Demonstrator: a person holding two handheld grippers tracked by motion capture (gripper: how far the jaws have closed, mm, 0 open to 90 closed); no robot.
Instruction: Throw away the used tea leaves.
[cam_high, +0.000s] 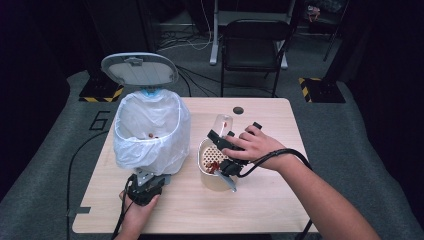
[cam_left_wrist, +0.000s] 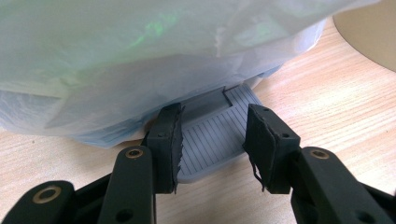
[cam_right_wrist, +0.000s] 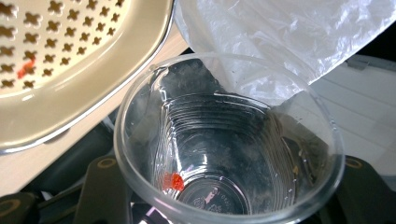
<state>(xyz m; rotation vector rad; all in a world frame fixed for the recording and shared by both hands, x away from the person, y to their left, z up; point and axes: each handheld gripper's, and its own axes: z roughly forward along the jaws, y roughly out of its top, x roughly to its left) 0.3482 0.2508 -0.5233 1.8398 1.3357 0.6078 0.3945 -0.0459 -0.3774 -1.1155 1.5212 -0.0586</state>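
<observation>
A person works at a light wooden table (cam_high: 260, 200) with a gripper in each hand. The left gripper (cam_high: 145, 189) sits at the foot of a pedal bin (cam_high: 150, 132) lined with a white plastic bag (cam_left_wrist: 140, 56); in the left gripper view its jaws stand apart on either side of the grey ribbed pedal (cam_left_wrist: 215, 140), which lies between them unclamped. The bin's lid (cam_high: 139, 68) stands raised. The right gripper (cam_high: 226, 150) is clamped on a clear plastic cup (cam_right_wrist: 229, 154), held tilted just above a beige perforated strainer basket (cam_high: 207, 159) beside the bin. A small red scrap (cam_right_wrist: 173, 181) clings inside the cup near its base, and more red bits lie in the basket. A black folding chair (cam_high: 255, 45) stands beyond the table.
</observation>
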